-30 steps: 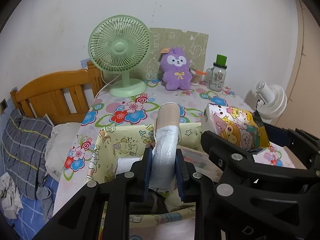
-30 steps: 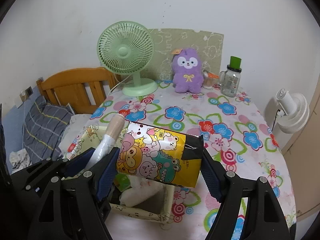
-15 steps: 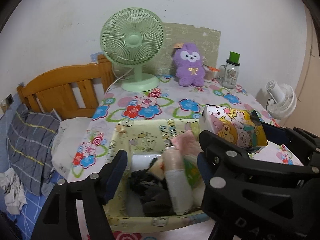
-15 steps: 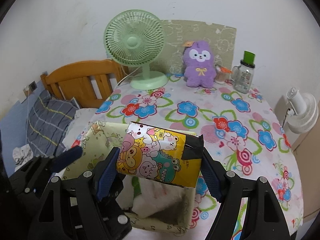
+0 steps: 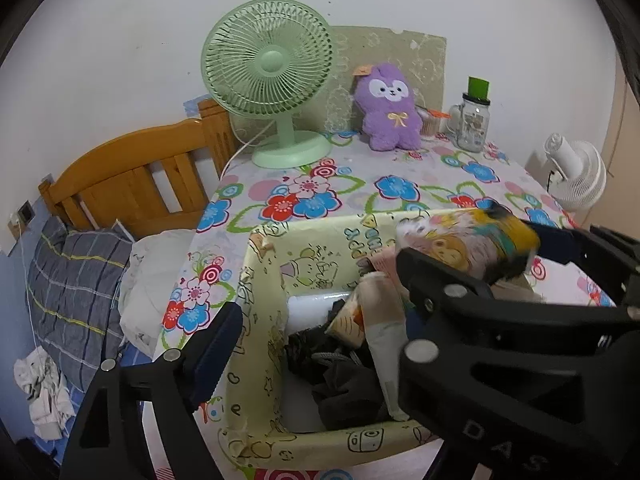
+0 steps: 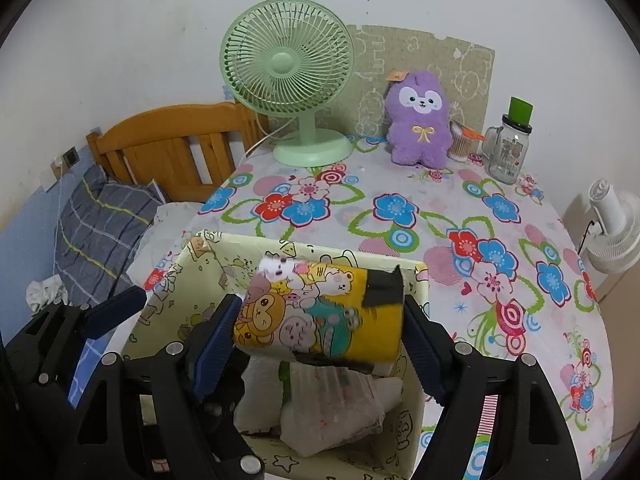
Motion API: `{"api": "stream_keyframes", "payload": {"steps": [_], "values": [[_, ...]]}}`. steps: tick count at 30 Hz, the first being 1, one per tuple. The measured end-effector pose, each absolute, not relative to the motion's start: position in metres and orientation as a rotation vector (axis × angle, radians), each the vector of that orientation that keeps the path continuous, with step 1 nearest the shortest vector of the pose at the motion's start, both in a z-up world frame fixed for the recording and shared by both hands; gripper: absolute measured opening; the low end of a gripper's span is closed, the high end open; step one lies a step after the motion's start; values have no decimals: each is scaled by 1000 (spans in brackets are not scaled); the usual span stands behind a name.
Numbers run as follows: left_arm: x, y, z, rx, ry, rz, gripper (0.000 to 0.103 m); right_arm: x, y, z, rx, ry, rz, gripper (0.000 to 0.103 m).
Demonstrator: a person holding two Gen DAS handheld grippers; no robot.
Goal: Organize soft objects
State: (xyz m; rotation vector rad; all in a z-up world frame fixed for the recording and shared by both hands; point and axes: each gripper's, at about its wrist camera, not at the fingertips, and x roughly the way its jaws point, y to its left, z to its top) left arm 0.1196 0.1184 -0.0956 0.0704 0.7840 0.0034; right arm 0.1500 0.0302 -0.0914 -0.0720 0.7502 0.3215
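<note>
My right gripper (image 6: 320,340), jaws easing apart, carries the cartoon-print pack (image 6: 320,316) above the yellow bin (image 6: 168,300), so I should finish releasing squarely over it while my empty left gripper (image 5: 316,328) spreads wider.

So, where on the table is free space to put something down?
The flowered tablecloth is bare between the yellow box and the back row: green fan, purple plush toy, glass jar. The right side is free too. The box itself is crowded.
</note>
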Motion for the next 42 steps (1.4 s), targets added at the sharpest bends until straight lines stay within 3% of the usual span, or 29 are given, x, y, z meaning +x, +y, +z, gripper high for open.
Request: {"api": "stream_keyframes", "payload": {"steps": [10, 42], "values": [[109, 109, -89, 66, 776, -30, 90, 146, 28, -89, -75, 727, 332, 95], [79, 34, -64, 45, 708, -91, 95, 92, -61, -67, -57, 660, 193, 96]]}}
